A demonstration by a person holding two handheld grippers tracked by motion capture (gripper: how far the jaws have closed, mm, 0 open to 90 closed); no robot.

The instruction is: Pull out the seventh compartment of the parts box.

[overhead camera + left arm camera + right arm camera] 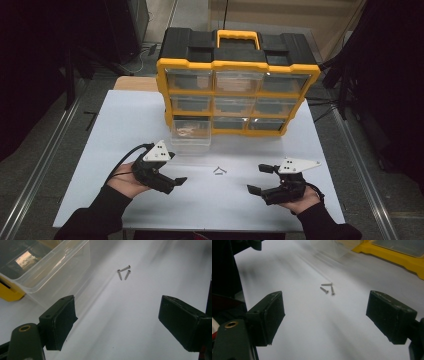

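Three small silver screws (219, 171) lie close together on the white table top (125, 125), between my two grippers. My left gripper (174, 169) is held to their left, open and holding nothing. In the left gripper view its jaws (120, 322) stand wide apart, with the screws (124, 272) ahead on the table. My right gripper (259, 178) is to the right of the screws, also open and holding nothing. The right gripper view has the screws (327, 288) ahead of that gripper (325, 320), slightly above the middle.
A yellow and black drawer organiser (237, 90) stands at the back of the table. Its lower-left clear drawer (191, 134) is pulled out towards me, with some small items inside. That drawer (50, 267) is close ahead of the left gripper, to its left.
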